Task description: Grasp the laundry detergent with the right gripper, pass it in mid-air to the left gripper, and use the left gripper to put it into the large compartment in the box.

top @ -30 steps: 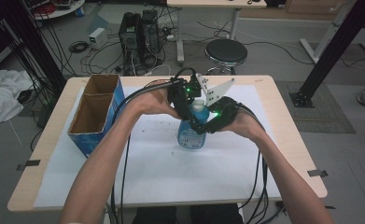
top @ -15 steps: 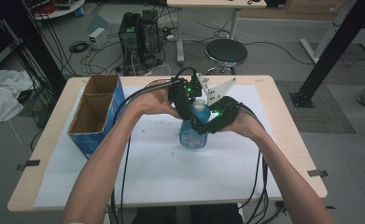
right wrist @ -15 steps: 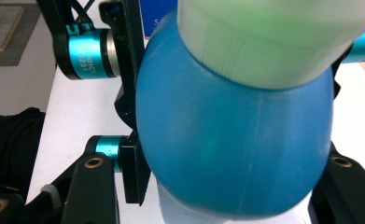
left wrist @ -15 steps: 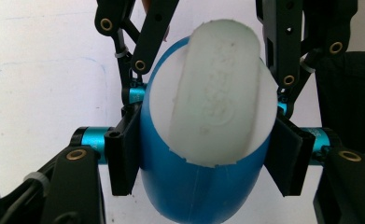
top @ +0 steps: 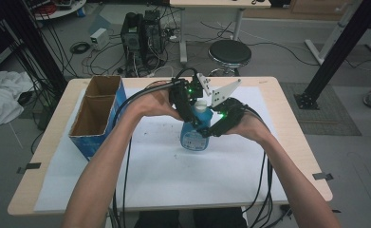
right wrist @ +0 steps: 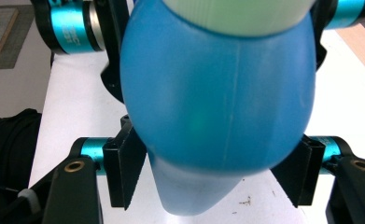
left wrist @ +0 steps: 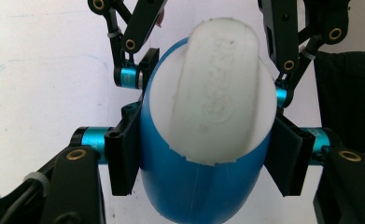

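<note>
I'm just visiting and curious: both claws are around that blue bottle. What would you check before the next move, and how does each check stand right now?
1. Left gripper clamped on the blue bottle below its white cap: ok.
2. Right gripper let go: its jaws have just been opening, bottle between them; contact cannot tell.
3. Bottle upright on the white sheet: ok.
4. Cap shut: cannot tell.
5. Cardboard box apart from the bottle: ok.

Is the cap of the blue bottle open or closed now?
Closed: the white flip cap lies flat on the blue bottle in the left gripper view, with no lid raised.
</note>
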### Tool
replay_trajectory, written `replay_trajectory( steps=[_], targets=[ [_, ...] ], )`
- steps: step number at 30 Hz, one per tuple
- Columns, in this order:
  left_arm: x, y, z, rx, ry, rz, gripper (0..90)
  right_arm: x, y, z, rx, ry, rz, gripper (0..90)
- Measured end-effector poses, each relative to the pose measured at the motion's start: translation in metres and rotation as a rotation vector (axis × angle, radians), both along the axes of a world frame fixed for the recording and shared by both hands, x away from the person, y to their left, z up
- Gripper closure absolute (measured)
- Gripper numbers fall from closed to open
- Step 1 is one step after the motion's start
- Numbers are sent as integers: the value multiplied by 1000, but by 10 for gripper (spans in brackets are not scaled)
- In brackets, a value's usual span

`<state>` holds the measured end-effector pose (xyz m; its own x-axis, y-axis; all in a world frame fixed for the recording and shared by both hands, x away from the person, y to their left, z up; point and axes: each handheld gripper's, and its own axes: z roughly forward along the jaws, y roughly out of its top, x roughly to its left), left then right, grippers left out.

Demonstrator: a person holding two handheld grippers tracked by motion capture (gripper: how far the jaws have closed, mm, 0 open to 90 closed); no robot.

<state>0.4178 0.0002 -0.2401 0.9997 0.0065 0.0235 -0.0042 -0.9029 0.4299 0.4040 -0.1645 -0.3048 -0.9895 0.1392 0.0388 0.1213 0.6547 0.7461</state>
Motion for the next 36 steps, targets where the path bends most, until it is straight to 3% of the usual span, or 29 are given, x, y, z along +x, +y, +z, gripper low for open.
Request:
replay_trajectory(
  steps=[3, 7, 8, 9, 10, 11, 12, 14, 15, 16, 17, 19, 20, 22, 23, 24, 25, 26, 28, 31, 34, 36],
  targets=[
    [0, 2, 1, -7, 0, 3, 370, -2, 0, 0, 1, 12, -21, 311],
    [0, 3, 2, 11, -4, -4, 370, -1, 1, 1, -11, -7, 1, 285],
    [0, 3, 2, 9, -6, -2, 370, -3, 1, 1, -27, 14, -16, 278],
    [-1, 3, 2, 2, -5, 7, 370, -2, 2, -1, -9, 1, -20, 270],
    [-1, 3, 2, 1, -1, 10, 370, -2, 1, -1, -24, 6, -25, 263],
    [0, 4, 3, 11, -7, -2, 369, 2, 3, -3, 13, -37, 16, 251],
    [-1, 4, 2, -3, 2, 11, 370, -2, 1, 0, -35, 12, -24, 239],
    [0, 5, 4, 12, -5, -7, 370, 3, 3, -2, -3, -35, 18, 234],
    [0, 5, 4, 10, -4, -4, 370, 2, 0, -1, -39, -34, 11, 233],
    [0, 6, 5, 22, -10, -14, 370, 2, 0, -1, -39, -34, 11, 233],
    [-1, 6, 4, 7, -5, 2, 370, 4, 3, -2, 12, -52, 40, 232],
    [-1, 6, 5, 15, -5, -1, 370, 3, 2, -2, 1, -44, 30, 231],
    [-1, 6, 4, 13, -5, 4, 370, 1, 1, -1, -26, -8, 6, 230],
    [-1, 7, 4, 16, -9, 6, 370, 0, 1, -2, -14, -3, -7, 229],
    [-1, 7, 4, 17, -7, 5, 370, -1, -3, 0, -68, 1, -21, 228],
    [0, 8, 5, 18, -6, 4, 370, 0, -3, 0, -66, -15, -14, 227],
    [0, 8, 5, 15, -5, 9, 369, -1, -4, 0, -82, 1, -20, 227],
    [-1, 9, 5, 14, -6, 9, 370, 0, -3, 0, -70, -15, -19, 225],
    [0, 9, 5, 15, -9, 9, 370, -3, -4, 1, -89, 21, -36, 224],
    [-1, 11, 6, 10, -6, 23, 370, -2, -5, 1, -90, -5, -46, 217],
    [-1, 12, 8, 23, -11, 21, 370, -3, -5, 1, -109, 1, -67, 185],
    [-1, 14, 9, 22, -9, 26, 369, -6, -4, 1, -87, 33, -90, 184]
  ],
)
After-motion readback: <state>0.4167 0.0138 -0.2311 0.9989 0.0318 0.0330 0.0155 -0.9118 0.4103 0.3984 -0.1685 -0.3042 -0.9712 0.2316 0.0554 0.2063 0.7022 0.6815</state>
